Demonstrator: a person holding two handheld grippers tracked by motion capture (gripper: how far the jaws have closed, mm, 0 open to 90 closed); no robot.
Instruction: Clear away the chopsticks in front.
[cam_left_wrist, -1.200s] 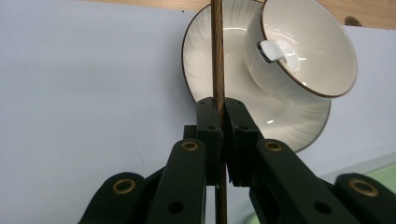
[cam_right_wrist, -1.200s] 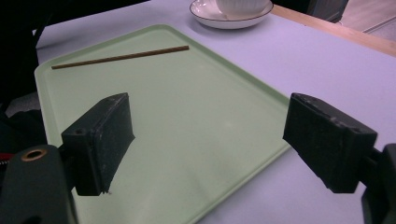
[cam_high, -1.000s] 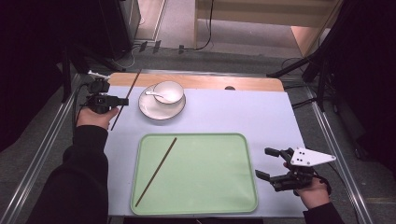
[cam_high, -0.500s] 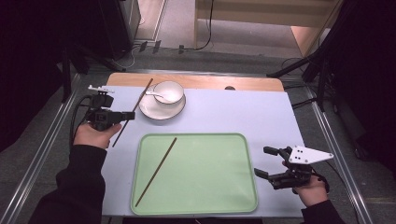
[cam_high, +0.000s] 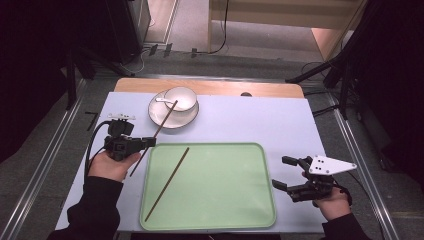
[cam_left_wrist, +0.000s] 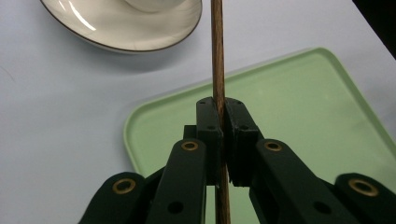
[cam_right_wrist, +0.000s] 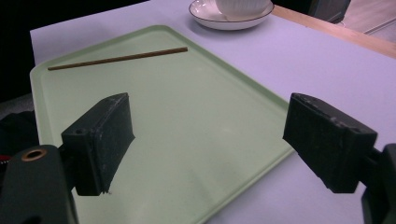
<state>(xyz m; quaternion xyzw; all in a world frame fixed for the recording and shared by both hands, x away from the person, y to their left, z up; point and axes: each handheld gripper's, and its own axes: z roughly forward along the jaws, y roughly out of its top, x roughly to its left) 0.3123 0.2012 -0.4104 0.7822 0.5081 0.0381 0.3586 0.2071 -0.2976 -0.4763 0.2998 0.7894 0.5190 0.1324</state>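
My left gripper (cam_high: 131, 144) pinches a chopsticks stick (cam_high: 155, 136) just left of the green tray (cam_high: 215, 220), its long axis slanting up toward the saucer (cam_high: 159, 116). Its mate (cam_high: 167, 183) lies diagonal on the tray's left half; open room beside it. My right gripper (cam_high: 286, 173) waits wide open at the tray's right edge.

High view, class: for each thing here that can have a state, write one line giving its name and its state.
Left gripper: shut on held chopstick.
Held chopstick: lifted, slanted.
Right gripper: open, empty.
Second chopstick: lying flat on tray.
Green tray: flat on table.
Bowl: upright on saucer.
Spoon: resting on saucer.
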